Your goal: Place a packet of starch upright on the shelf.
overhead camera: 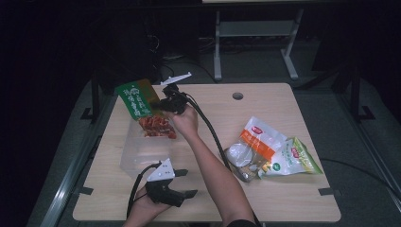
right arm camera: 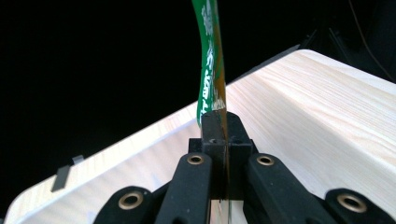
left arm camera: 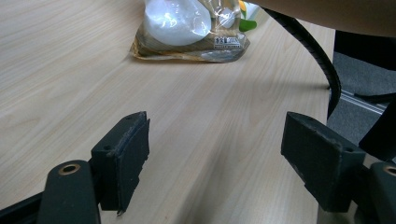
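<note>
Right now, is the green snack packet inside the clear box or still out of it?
Partly in. The right gripper pinches the green snack packet at its top; its red lower end dips into the clear box.

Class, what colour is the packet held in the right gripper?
Green with white lettering; packet shows best in the high view.

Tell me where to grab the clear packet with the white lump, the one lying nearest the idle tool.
Take the clear packet by its flat sealed edge facing the open left tool, coming in low across the table; the bulging middle looks too thick to pinch.
</note>
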`<state>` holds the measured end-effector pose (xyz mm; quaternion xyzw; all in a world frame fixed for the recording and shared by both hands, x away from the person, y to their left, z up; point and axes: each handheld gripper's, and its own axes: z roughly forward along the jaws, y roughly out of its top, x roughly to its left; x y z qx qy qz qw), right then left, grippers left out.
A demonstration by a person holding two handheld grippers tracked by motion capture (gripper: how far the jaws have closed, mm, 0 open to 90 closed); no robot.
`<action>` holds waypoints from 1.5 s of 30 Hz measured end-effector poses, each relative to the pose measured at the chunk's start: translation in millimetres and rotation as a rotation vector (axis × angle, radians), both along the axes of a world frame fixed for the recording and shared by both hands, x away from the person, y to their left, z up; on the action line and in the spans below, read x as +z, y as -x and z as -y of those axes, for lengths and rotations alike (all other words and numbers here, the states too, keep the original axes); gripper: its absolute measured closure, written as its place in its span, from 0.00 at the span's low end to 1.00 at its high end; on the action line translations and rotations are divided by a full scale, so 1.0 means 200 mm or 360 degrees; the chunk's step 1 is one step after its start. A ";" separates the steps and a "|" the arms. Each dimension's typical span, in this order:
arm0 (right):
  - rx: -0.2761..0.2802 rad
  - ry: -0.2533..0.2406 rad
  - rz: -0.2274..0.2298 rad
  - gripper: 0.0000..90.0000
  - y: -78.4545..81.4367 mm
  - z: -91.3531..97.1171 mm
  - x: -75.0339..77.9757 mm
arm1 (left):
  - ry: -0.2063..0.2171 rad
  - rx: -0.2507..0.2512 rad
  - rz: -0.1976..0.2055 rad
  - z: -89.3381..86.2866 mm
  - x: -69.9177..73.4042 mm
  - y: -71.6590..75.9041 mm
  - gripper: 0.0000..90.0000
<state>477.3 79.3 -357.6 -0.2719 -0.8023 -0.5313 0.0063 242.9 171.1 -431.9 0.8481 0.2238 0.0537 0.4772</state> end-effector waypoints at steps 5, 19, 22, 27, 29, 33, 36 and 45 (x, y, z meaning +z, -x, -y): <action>-0.0020 0.0025 0.0018 0.99 0.01 0.04 -0.02 | 0.0002 0.0013 -0.0003 -0.01 0.00 0.00 0.26; 0.0068 0.0301 -0.0116 0.84 -0.02 0.03 -0.06 | -0.0003 0.0008 0.0001 -0.01 0.00 0.00 0.26; 0.0099 0.0367 -0.0167 0.97 -0.02 0.02 -0.09 | -0.0001 0.0010 0.0003 -0.01 0.00 0.00 0.26; 0.0111 0.0282 -0.0188 0.99 -0.01 0.02 -0.09 | 0.0002 0.0013 0.0000 -0.01 0.00 0.00 0.26; 0.0108 0.0214 -0.0153 0.99 0.02 0.03 -0.06 | 0.0004 0.0014 0.0001 -0.01 0.00 -0.01 0.26; 0.0051 0.0138 -0.0080 0.99 0.07 0.02 -0.04 | -0.0004 0.0010 0.0006 0.00 0.00 0.00 0.26; 0.0010 0.0070 -0.0079 0.99 0.09 0.02 -0.08 | -0.0015 0.0004 0.0004 0.00 0.00 0.00 0.26; -0.0029 0.0150 0.0068 0.99 0.12 0.06 -0.23 | -0.0030 -0.0002 0.0010 0.01 -0.01 0.00 0.26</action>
